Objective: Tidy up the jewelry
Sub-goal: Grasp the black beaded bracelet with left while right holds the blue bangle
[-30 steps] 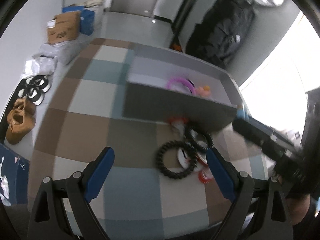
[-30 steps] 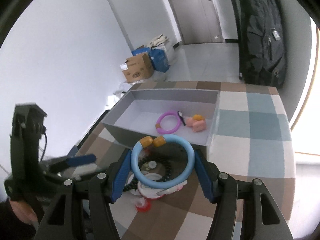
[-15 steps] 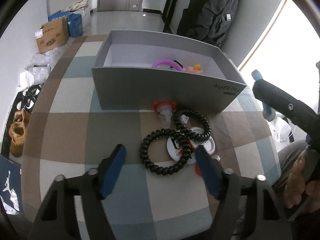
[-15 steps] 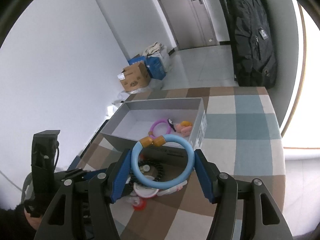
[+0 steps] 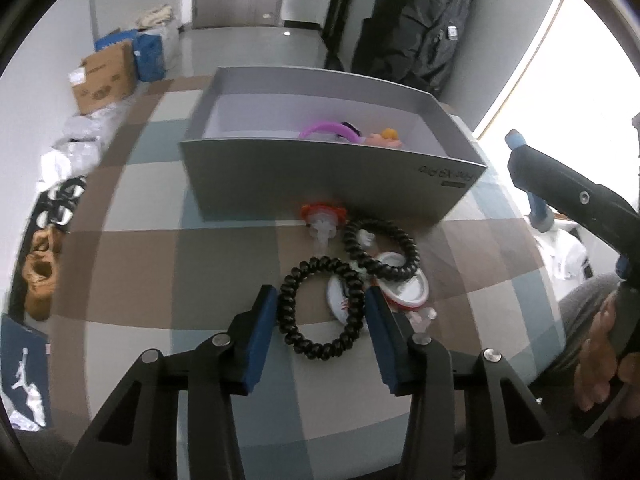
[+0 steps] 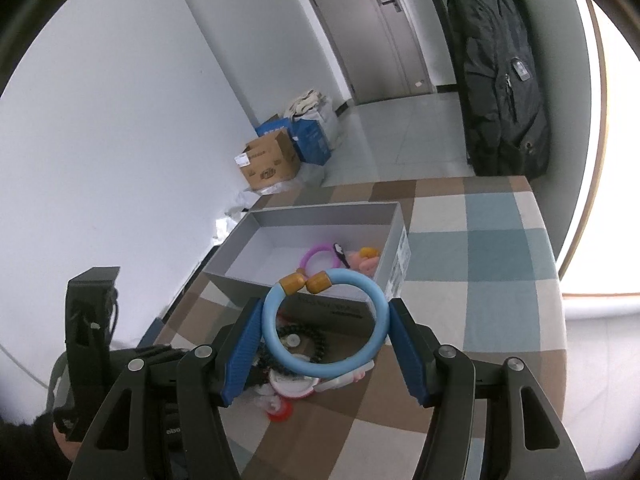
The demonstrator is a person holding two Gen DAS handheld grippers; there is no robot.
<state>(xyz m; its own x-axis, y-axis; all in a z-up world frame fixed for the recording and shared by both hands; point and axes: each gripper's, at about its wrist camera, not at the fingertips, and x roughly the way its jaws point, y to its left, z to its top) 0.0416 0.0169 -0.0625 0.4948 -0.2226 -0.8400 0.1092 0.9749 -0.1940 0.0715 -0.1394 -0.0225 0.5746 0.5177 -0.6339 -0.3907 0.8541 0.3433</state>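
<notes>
1. The right gripper is clamped on a light-blue ring bracelet with two amber beads; both blue finger pads press against its outer sides, and the bracelet is held above the table, in front of the box.
2. The left gripper has its jaws apart, straddling a black spiral coil hair tie that lies flat on the checked tablecloth. Whether the pads touch the coil cannot be told.
3. A second black spiral coil lies just beyond the first, overlapping a white round disc with a red rim.
4. An open grey cardboard box stands behind the pile; it contains a purple ring bracelet beside a pink-and-orange trinket.
</notes>
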